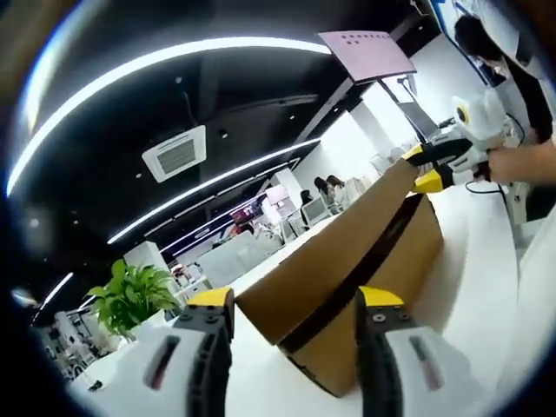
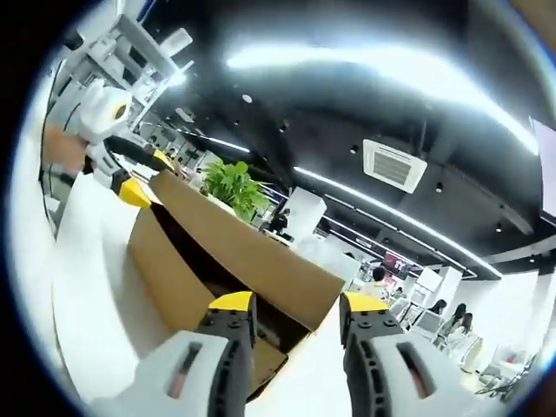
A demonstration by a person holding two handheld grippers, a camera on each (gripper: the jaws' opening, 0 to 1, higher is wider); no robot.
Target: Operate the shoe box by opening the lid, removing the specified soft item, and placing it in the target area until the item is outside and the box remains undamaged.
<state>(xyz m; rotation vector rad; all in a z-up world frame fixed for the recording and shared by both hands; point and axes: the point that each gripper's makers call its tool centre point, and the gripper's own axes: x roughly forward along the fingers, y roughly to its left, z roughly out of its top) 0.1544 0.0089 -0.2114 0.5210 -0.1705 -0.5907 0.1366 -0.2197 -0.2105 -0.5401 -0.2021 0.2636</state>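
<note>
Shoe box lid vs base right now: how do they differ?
The lid is lifted, with a dark gap beneath it; the base sits flat on the white table. The lid's ends meet the left hand-held gripper and right hand-held gripper; the base looks untouched. Both are plain brown cardboard.

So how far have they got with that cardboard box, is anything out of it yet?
Partly done: the brown cardboard shoe box on the white table has its lid raised at an angle. In hand: one hand-held gripper is at the lid's far end, the other at the near end, both lifting. Left: no soft item is visible yet; removing and placing it remain.
</note>
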